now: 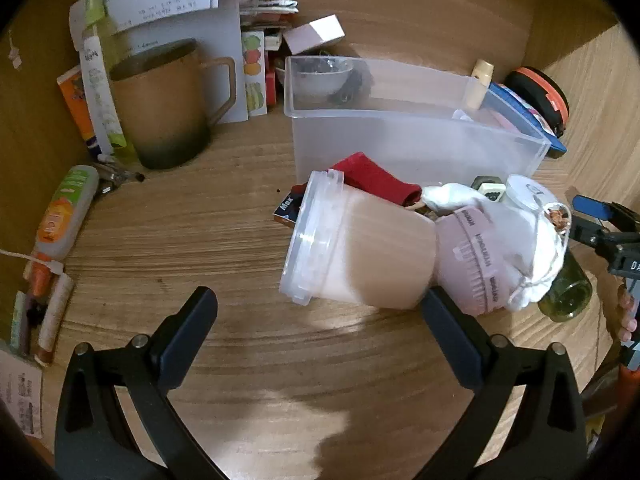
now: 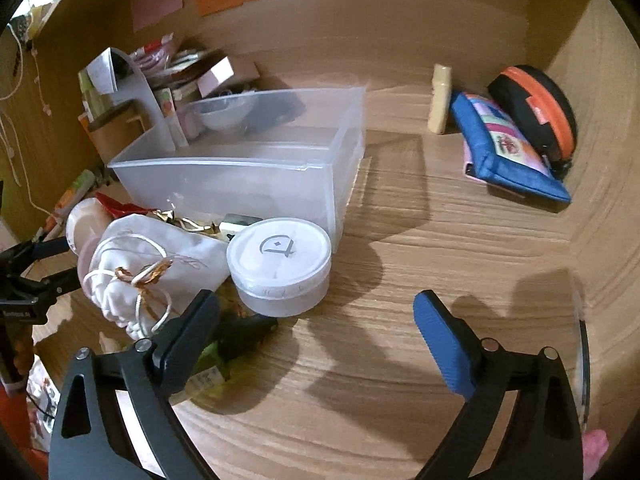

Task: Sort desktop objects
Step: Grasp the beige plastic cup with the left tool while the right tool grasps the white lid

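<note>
both tools spread, empty: left tool [image 1: 320, 320] nears tipped jar [image 1: 352, 248]; next, likely pinch it, lift into clear bin [image 1: 400, 136].

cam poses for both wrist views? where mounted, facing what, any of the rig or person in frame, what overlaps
Left wrist: on the left gripper, angled down at the desk; faces the tipped jar and clear bin. Own open jaws show, plus the right gripper at the edge.
Right wrist: on the right gripper, angled down; faces the round lidded tub and blue pouch. Own open jaws show.
Shared: clear bin, white drawstring bag.
</note>
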Tool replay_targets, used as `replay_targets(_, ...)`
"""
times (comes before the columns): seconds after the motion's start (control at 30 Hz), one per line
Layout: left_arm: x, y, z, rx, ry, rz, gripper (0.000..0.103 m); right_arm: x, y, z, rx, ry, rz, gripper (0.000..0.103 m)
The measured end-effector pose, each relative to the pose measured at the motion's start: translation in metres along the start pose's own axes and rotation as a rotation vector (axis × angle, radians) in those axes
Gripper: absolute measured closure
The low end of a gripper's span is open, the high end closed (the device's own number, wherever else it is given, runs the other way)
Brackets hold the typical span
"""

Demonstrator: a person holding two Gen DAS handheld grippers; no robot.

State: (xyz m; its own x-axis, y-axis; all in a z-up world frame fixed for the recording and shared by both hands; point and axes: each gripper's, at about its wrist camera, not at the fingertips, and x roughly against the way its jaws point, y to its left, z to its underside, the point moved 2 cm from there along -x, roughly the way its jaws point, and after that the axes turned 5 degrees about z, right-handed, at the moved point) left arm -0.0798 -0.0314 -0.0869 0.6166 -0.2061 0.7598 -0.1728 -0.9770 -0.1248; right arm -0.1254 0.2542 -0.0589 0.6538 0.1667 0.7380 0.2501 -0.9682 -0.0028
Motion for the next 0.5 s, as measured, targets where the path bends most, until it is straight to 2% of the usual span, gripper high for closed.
replay_targets(0.2, -0.013, 0.003, -0.008, 0.018, 0.036, 0.013, 0.000, -0.020, 0.011, -0.008, 0.065, 0.057, -0.011, 0.014)
replay_targets(0.33, -0.018, 0.002, -0.013, 0.013, 0.045, 0.026, 0.000, -0.028, 0.016, -0.012, 0.098, 0.073, -0.028, 0.015)
replay_targets(0.5, -0.023, 0.000, -0.022, -0.003, 0.036, 0.026, 0.000, -0.036, 0.019, -0.019, 0.133, 0.080, -0.043, 0.023)
